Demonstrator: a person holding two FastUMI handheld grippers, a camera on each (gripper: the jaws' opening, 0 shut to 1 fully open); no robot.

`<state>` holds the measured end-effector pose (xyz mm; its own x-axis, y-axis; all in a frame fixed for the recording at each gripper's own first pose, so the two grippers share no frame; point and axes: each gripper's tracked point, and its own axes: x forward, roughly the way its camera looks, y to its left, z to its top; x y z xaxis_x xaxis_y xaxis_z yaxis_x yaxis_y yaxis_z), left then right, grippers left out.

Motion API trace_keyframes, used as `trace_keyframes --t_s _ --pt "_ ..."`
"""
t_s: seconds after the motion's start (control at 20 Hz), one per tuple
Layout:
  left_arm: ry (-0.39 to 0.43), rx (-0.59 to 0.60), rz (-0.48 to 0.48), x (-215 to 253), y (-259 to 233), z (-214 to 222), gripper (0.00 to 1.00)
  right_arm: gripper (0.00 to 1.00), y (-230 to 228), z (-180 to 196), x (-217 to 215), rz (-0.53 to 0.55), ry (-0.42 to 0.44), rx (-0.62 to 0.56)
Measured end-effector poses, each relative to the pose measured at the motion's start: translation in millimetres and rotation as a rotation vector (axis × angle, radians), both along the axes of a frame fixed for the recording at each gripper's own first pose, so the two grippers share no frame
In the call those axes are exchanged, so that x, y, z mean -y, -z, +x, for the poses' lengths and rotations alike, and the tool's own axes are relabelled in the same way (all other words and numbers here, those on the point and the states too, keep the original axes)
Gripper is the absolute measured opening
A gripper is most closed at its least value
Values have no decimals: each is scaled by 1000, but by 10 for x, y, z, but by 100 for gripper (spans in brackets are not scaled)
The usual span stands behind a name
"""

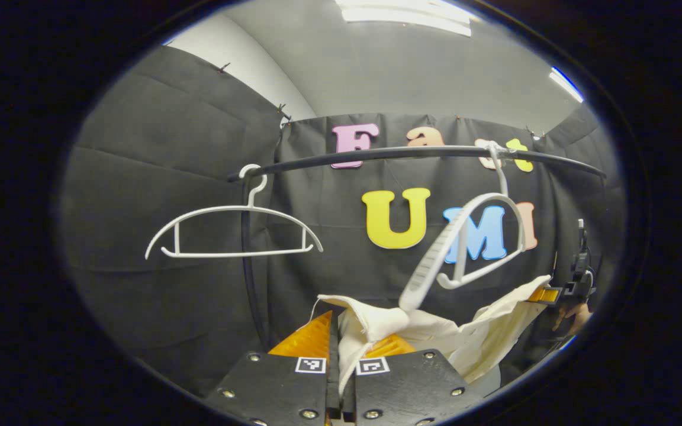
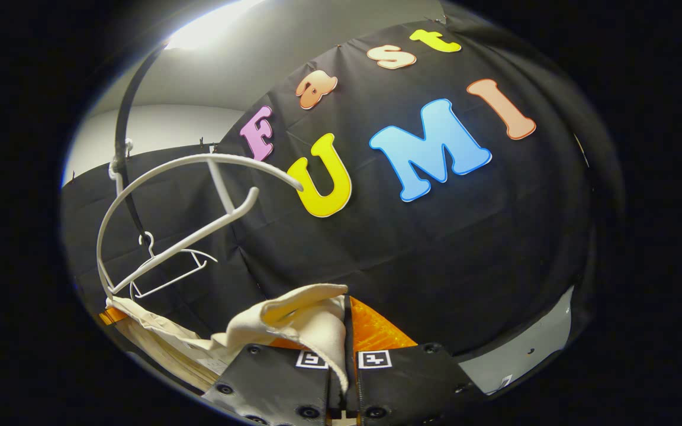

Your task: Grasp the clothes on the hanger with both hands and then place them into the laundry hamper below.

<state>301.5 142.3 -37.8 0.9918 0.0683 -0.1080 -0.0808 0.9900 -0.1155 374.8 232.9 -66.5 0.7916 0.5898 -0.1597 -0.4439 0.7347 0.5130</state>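
Cream garment [image 1: 436, 331] pinched beneath bare hanger [image 1: 465, 248].

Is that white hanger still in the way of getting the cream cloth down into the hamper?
Possibly. Both grippers, left gripper and right gripper, are shut on the cream garment. The tilted white hanger hangs from the black rail, one end touching the cloth. The hamper is out of sight.

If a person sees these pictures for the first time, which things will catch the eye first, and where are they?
First, the cream garment, stretched low between both tongs: the left tongs pinch one end, the right tongs the other. Above it, a white hanger swings tilted on the black rail, its tip touching the cloth. A second hanger hangs bare at the rail's left end.
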Motion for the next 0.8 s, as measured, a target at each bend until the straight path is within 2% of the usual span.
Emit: trace_keyframes --t_s 0.2,0.4,0.8 --pt "75 15 -10 274 -13 -307 3 7 -17 -428 66 -32 2 11" --pt "157 31 -20 613 -33 -442 3 7 -156 -874 50 -21 -8 18" --pt "352 79 -106 1338 -128 -811 3 7 -538 -1635 -31 -10 -34 49"
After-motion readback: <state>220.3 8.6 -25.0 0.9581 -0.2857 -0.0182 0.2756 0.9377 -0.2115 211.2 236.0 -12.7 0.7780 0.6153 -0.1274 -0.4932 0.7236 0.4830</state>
